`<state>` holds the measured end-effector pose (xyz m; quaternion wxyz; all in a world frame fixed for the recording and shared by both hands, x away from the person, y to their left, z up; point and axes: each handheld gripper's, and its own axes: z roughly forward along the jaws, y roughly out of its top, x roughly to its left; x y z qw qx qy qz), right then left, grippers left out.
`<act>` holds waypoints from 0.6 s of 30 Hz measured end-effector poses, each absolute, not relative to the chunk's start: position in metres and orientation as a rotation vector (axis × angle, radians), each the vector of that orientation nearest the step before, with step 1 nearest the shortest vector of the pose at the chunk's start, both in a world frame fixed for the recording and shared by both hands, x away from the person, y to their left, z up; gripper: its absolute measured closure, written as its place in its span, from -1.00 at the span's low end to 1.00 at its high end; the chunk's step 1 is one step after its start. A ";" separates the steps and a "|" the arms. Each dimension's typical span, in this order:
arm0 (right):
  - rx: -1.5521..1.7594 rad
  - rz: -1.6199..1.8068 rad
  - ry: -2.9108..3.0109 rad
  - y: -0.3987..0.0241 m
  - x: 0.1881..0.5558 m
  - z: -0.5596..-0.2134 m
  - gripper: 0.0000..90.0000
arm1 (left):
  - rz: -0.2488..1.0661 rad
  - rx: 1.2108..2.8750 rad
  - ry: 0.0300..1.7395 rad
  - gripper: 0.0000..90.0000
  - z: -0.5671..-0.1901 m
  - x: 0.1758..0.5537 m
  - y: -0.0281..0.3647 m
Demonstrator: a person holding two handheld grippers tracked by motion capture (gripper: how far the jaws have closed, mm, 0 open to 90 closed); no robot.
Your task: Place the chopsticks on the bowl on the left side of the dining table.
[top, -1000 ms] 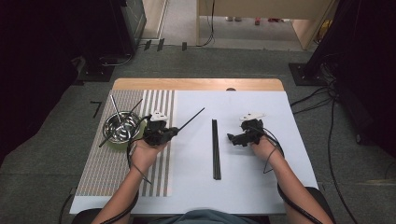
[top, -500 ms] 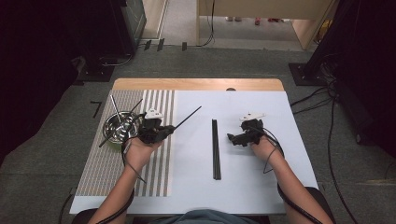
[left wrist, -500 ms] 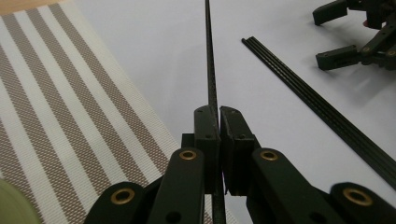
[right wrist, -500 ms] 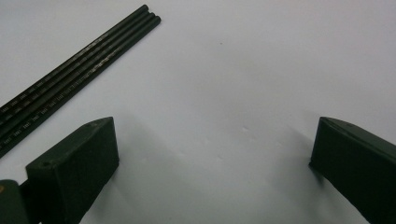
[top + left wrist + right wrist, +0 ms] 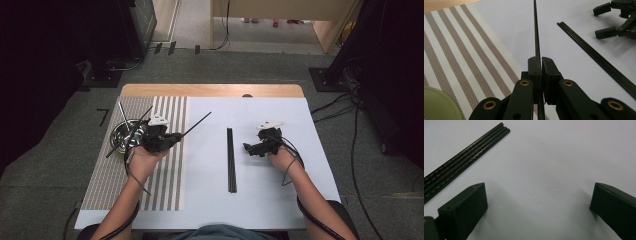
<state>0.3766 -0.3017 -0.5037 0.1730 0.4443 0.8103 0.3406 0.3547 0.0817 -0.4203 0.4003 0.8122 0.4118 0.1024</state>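
The left gripper (image 5: pixel 541 62) is clenched on one black chopstick (image 5: pixel 536 32), forearm reaching over the striped mat (image 5: pixel 165 175) beside the metal bowl (image 5: pixel 125 135). The right gripper (image 5: pixel 537 202) rests released, right of the chopsticks bundle (image 5: pixel 231 160) lying on the white table (image 5: pixel 280 200).

Left gripper (image 5: pixel 175 137) is holding jaws clamped near the table's left edge; right gripper (image 5: pixel 248 149) is resting, jaws spread.

black chopstick (image 5: pixel 537 32), brown-and-white striped mat (image 5: pixel 170 165), silver bowl (image 5: pixel 122 135), white table (image 5: pixel 280 190)
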 end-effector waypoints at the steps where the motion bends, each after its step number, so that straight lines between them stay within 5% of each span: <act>1: 1.260 0.966 2.299 -0.302 0.377 -0.504 -0.99 | 0.256 2.055 1.043 0.95 -0.420 0.355 0.082; 18: 1.261 0.966 2.298 -0.302 0.377 -0.504 -0.99 | 0.274 2.046 1.048 0.95 -0.414 0.353 0.097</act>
